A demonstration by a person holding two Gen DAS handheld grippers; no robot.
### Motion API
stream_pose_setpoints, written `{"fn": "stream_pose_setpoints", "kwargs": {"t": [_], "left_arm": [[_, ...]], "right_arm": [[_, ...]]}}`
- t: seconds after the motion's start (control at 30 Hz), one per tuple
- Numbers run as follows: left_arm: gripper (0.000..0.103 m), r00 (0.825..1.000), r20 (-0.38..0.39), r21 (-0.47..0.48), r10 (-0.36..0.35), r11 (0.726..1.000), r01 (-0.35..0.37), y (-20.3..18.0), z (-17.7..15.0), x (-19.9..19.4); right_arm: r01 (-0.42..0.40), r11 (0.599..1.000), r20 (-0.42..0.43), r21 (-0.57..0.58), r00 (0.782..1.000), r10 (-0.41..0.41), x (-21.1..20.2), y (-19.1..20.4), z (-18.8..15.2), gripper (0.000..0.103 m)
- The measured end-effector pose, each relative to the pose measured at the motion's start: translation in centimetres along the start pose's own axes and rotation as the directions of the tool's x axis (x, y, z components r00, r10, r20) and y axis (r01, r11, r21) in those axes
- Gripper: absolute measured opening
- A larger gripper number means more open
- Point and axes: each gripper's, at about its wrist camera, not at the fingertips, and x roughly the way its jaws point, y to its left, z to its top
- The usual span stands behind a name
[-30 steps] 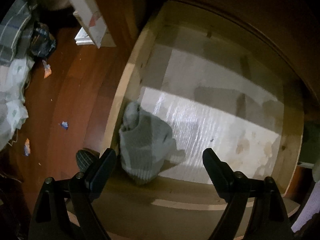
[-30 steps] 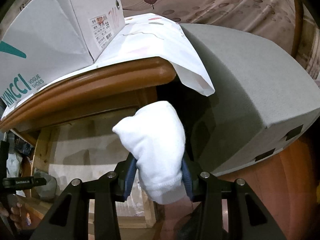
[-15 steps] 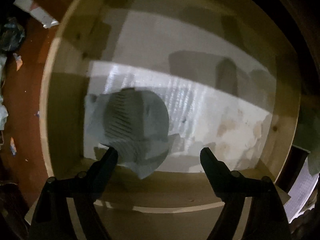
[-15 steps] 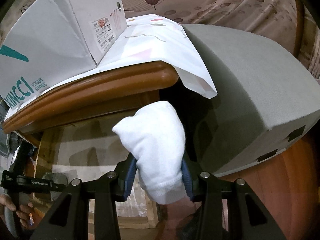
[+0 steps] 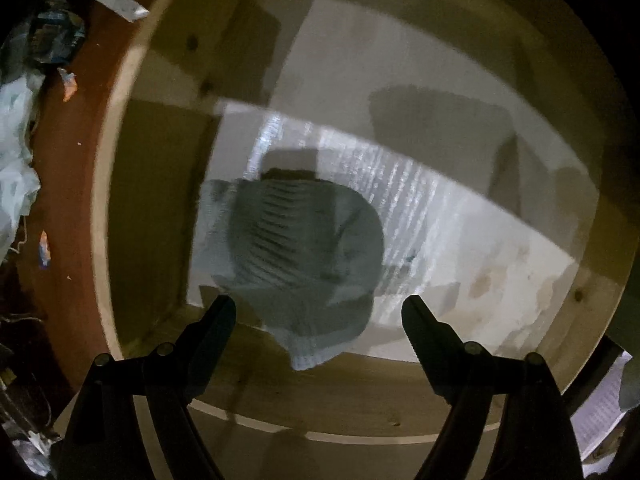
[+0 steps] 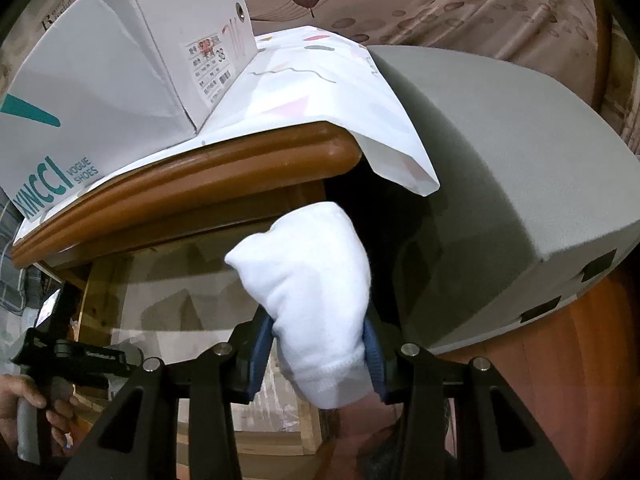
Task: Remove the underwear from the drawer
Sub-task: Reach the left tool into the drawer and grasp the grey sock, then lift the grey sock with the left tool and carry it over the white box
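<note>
A grey ribbed rolled piece of underwear (image 5: 304,248) lies at the front left of the open wooden drawer (image 5: 360,404), on its pale liner. My left gripper (image 5: 319,304) points down over it and is open, with one fingertip on each side of the bundle's near end and neither touching it. A white rolled piece of underwear (image 6: 312,280) is held up outside the drawer, and my right gripper (image 6: 318,352) is shut on its lower part. The right wrist view also shows the left gripper's body (image 6: 60,356), held by a hand (image 6: 24,396) over the drawer.
A white shoe box (image 6: 120,80) stands on a patterned sheet over the brown cabinet top (image 6: 200,184), which overhangs the drawer. A big grey block (image 6: 500,200) is on the right. The red-brown floor (image 5: 64,160) left of the drawer carries litter and plastic bags (image 5: 16,152).
The left gripper has tipped downward and come lower over the drawer, so the grey bundle now sits between its fingers. The right gripper and its white bundle have kept still.
</note>
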Motion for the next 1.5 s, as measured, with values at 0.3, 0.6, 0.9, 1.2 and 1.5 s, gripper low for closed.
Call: {"fn": "stream_pose_setpoints", "kwargs": {"t": [0.3,0.6,0.9,1.2,1.5], "left_arm": [[0.080,0.999,-0.053,0.035,-0.003,0.999,0.005,-0.4,3.0,0.2],[0.055,0.999,-0.037,0.052,0.013,0.999,-0.011,0.7,4.0,-0.2],[0.038,0.999,0.045,0.082,-0.003,0.997,-0.001,1.9,2.5,-2.1],[0.037,0.995,0.102,0.143,-0.009,0.990,-0.005,1.5,-0.7,-4.3],[0.037,0.987,0.162,0.226,-0.006,0.974,-0.031,1.4,-4.0,-6.7]], "right_arm": [[-0.001,1.000,-0.005,0.002,1.000,0.001,0.1,-0.1,0.1,0.041],[0.006,1.000,-0.014,0.011,1.000,-0.006,0.3,-0.5,0.2,0.041],[0.014,1.000,-0.013,0.010,1.000,-0.014,0.3,-0.6,0.3,0.041],[0.024,1.000,-0.007,0.010,1.000,-0.024,0.3,-1.0,0.3,0.041],[0.033,0.999,-0.003,0.015,0.999,-0.032,0.4,-1.1,0.4,0.041]]}}
